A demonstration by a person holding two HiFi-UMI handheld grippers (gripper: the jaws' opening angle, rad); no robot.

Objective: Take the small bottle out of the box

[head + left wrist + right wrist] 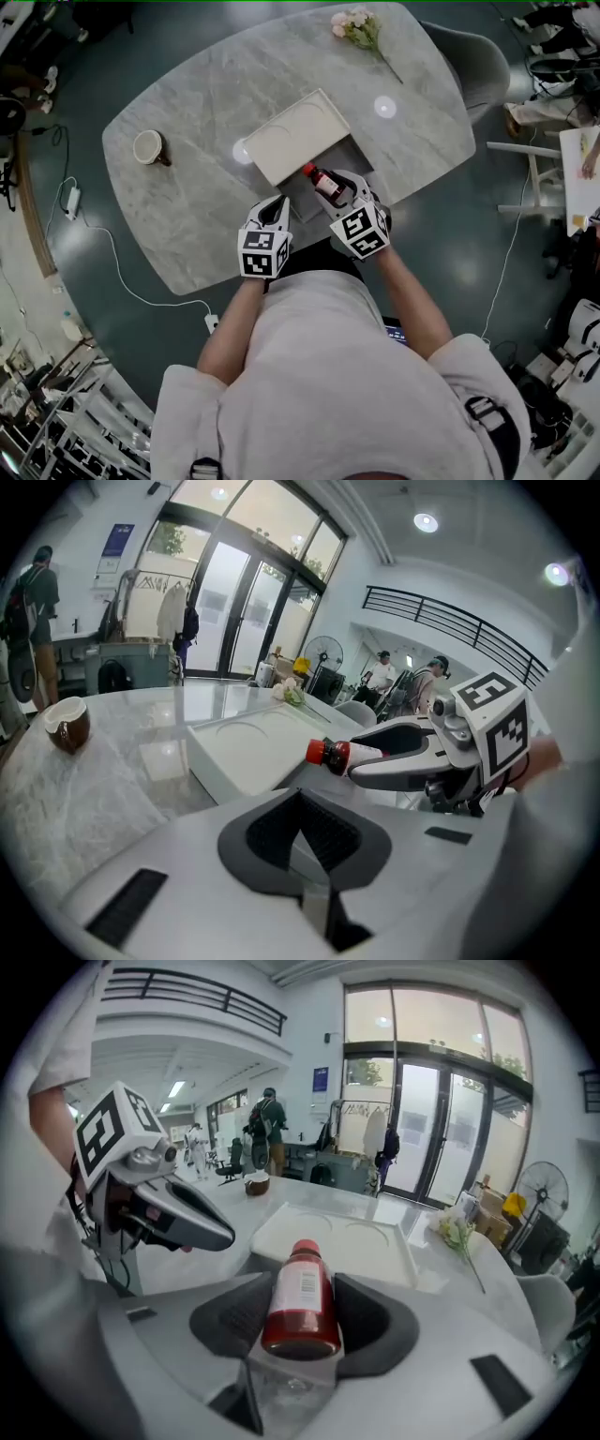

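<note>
One small bottle (323,184) grasped by right gripper (302,1312), left gripper (302,846) clenched (empty), one box (298,134), one cup (148,147).

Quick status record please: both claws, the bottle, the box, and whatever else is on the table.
left claw: shut, empty, held beside the right claw
right claw: shut on the small bottle
small bottle: red cap, white label, dark red contents; raised, cap pointing toward the white box
white box: on the marble table, just beyond both claws
other items: cup at the table's left; flowers at its far edge
</note>
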